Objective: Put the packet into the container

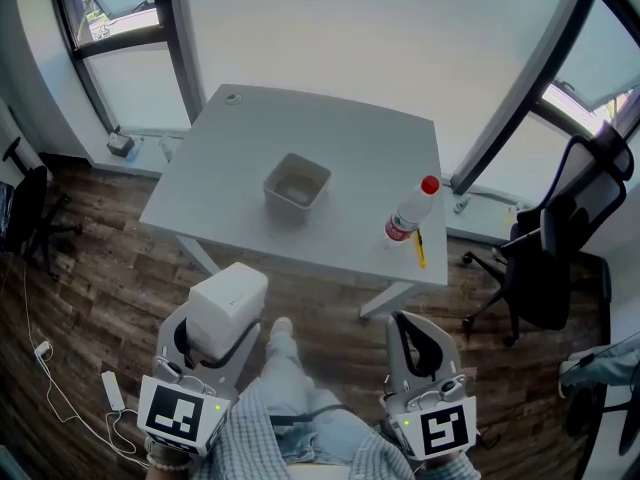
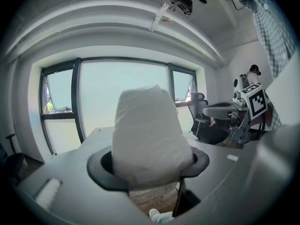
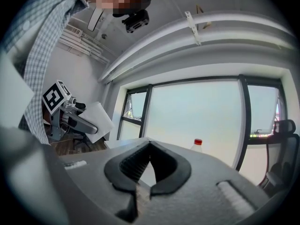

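Note:
A white packet (image 1: 228,303) sits between the jaws of my left gripper (image 1: 222,320), which is shut on it low at the left, over the wooden floor in front of the table. In the left gripper view the packet (image 2: 147,135) stands upright and fills the space between the black pads (image 2: 105,170). The container (image 1: 296,183), a small pale square bin, stands near the middle of the grey table (image 1: 220,178), well ahead of both grippers. My right gripper (image 1: 407,326) is shut with nothing in it; its ribbed pads (image 3: 133,165) meet at the tips.
A clear bottle with a red cap (image 1: 410,213) and a yellow pen (image 1: 420,248) lie near the table's right front corner. Black office chairs stand at the right (image 1: 545,258) and far left (image 1: 25,213). A power strip with cables (image 1: 112,391) lies on the floor at the left.

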`<state>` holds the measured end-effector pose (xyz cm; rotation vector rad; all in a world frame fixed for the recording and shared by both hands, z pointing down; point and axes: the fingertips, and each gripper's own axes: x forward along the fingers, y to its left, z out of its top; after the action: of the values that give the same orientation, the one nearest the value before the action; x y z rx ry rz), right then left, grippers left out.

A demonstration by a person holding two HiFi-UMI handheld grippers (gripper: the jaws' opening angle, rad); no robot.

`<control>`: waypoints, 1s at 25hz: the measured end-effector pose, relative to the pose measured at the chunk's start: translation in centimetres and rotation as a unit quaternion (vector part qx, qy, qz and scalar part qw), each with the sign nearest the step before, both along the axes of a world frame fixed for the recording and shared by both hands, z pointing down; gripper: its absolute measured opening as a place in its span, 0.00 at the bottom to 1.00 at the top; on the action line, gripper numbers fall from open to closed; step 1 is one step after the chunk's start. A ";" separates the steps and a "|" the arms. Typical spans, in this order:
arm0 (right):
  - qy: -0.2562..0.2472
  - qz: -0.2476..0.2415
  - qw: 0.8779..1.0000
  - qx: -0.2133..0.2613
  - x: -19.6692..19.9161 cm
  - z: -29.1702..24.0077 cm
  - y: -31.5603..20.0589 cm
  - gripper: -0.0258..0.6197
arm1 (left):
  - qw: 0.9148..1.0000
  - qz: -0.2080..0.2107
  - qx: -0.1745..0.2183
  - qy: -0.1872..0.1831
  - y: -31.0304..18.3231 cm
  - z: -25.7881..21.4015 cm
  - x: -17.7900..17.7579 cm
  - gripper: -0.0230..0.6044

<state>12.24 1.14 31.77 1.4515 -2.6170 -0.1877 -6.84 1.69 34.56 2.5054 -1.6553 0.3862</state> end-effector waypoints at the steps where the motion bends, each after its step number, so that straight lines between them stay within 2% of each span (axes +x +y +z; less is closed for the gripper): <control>1: 0.004 0.002 1.000 0.003 0.2 0.0 -0.1 0.04 | 1.000 0.002 -0.001 0.001 -0.2 0.1 0.1 0.48; 13: 0.006 0.015 1.000 -0.005 0.0 0.3 -3.0 0.04 | 1.000 0.024 -0.010 0.004 -4.1 0.9 0.8 0.48; 25: 0.007 0.026 1.000 -0.005 0.0 -0.4 -9.2 0.04 | 0.999 0.035 -0.022 0.011 -10.6 0.7 1.1 0.48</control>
<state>12.27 -8.06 31.39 1.5069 -2.5616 -0.1781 -5.78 -8.92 35.25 2.5325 -1.5376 0.3961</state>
